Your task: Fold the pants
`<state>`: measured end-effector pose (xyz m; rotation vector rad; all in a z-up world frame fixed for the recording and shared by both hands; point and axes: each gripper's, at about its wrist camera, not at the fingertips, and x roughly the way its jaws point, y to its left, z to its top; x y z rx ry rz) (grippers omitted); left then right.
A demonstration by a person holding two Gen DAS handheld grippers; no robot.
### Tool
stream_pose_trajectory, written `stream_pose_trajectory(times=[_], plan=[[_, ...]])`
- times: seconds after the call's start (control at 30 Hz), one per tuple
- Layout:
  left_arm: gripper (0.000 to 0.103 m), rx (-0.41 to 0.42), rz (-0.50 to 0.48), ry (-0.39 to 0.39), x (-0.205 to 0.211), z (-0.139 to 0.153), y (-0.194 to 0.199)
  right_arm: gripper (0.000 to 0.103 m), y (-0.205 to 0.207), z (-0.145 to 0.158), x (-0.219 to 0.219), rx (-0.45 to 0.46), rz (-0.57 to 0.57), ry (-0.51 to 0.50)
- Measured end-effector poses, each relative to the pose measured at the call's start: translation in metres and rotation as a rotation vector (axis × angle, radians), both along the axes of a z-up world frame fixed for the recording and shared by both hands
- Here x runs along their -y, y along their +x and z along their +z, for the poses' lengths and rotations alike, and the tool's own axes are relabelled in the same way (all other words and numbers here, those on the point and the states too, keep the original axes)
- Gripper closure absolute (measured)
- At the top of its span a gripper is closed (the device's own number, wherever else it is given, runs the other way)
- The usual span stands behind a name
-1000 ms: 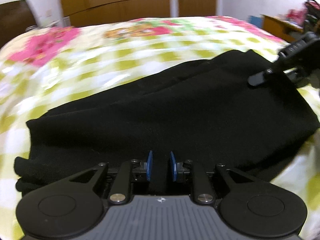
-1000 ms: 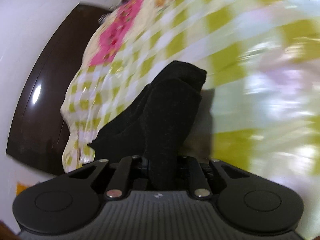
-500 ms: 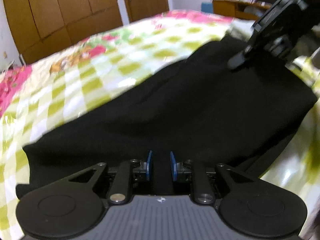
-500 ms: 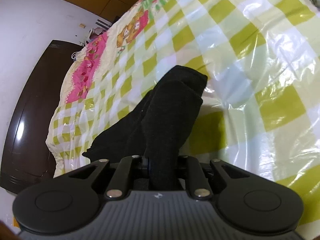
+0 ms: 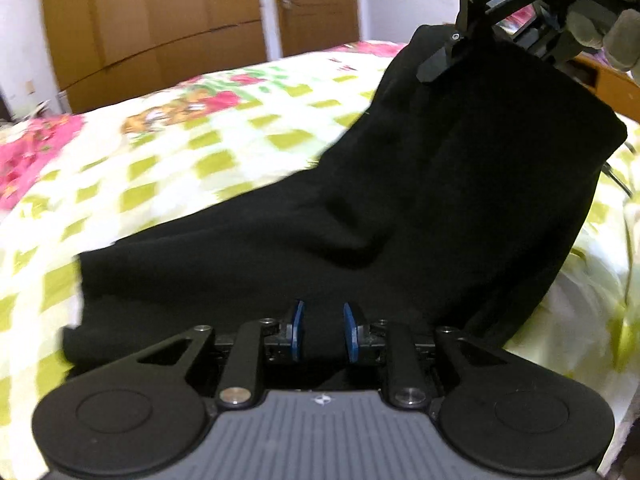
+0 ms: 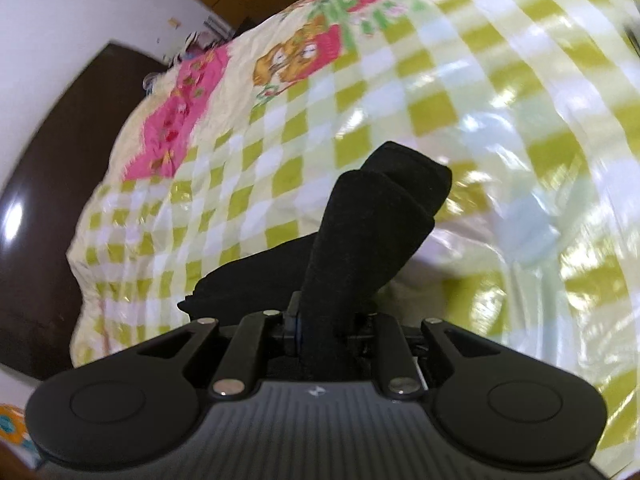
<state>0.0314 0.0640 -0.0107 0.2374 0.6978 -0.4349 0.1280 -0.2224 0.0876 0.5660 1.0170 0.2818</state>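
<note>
The left claw [image 5: 322,330] is pinching the near edge of the black pants [image 5: 360,216], its blue pads [image 5: 297,330] standing a little apart with dark cloth filling the gap between them. Ahead of it the pants are stretching away across the checked bedspread [image 5: 168,148] — low and flat to the claw's left, rising steeply to its upper right. There the right claw [image 5: 440,60] is gripping the far end of the cloth and holding it up off the bed, with a gloved hand [image 5: 608,20] wrapped around its body just behind.

In the right wrist view, the right claw [image 6: 326,330] is clamping a thick folded bundle of the pants [image 6: 360,240]; the fabric is filling the jaws and hiding most of the fingers. The bundle is sticking up and forward from the claw, its rounded end tilting a little to the right, while the rest is trailing down to the claw's left onto the bedspread [image 6: 460,100]. Far beyond the left claw, wooden wardrobe doors [image 5: 160,20] are lining the wall. A dark headboard [image 6: 48,200] is showing at the far left of the right claw.
</note>
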Motion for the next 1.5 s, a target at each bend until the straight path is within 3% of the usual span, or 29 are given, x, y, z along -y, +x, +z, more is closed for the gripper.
stream_pose_trajectory(times=[0.23, 0.37, 0.47, 0.57, 0.7, 0.87, 0.97, 1.03, 1.13, 1.4, 1.5], plan=[[0.067, -0.086, 0.049, -0.069, -0.028, -0.011, 0.007, 0.078, 0.017, 0.016, -0.095, 0.015, 0.11, -0.059], [0.067, -0.085, 0.066, -0.138, -0.046, -0.008, -0.001, 0.067, 0.022, 0.005, -0.143, -0.003, 0.143, -0.071], [0.067, -0.081, 0.092, -0.176, -0.068, -0.004, -0.016, 0.057, 0.028, -0.008, -0.166, -0.038, 0.17, -0.023], [0.067, -0.104, 0.124, -0.238, -0.091, -0.001, -0.034, 0.058, 0.024, -0.013, -0.176, -0.057, 0.243, 0.034], [0.066, -0.147, 0.165, -0.265, -0.115, -0.001, -0.058, 0.058, 0.014, -0.009, -0.167, -0.014, 0.297, -0.025], [0.066, -0.173, 0.238, -0.244, -0.141, 0.002, -0.063, 0.057, 0.025, -0.009, -0.155, 0.095, 0.374, -0.167], [0.066, -0.172, 0.289, -0.281, -0.154, 0.01, -0.066, 0.057, 0.041, -0.014, -0.163, 0.233, 0.473, -0.326], [0.066, -0.161, 0.309, -0.329, -0.16, 0.015, -0.064, 0.057, 0.054, -0.018, -0.171, 0.298, 0.56, -0.371], [0.064, -0.155, 0.327, -0.389, -0.164, 0.021, -0.061, 0.058, 0.075, -0.024, -0.181, 0.308, 0.661, -0.35], [0.057, -0.168, 0.302, -0.454, -0.158, 0.025, -0.056, 0.059, 0.099, -0.038, -0.219, 0.293, 0.991, -0.343], [0.057, -0.175, 0.283, -0.45, -0.151, 0.021, -0.052, 0.059, 0.114, -0.05, -0.231, 0.258, 1.035, -0.352]])
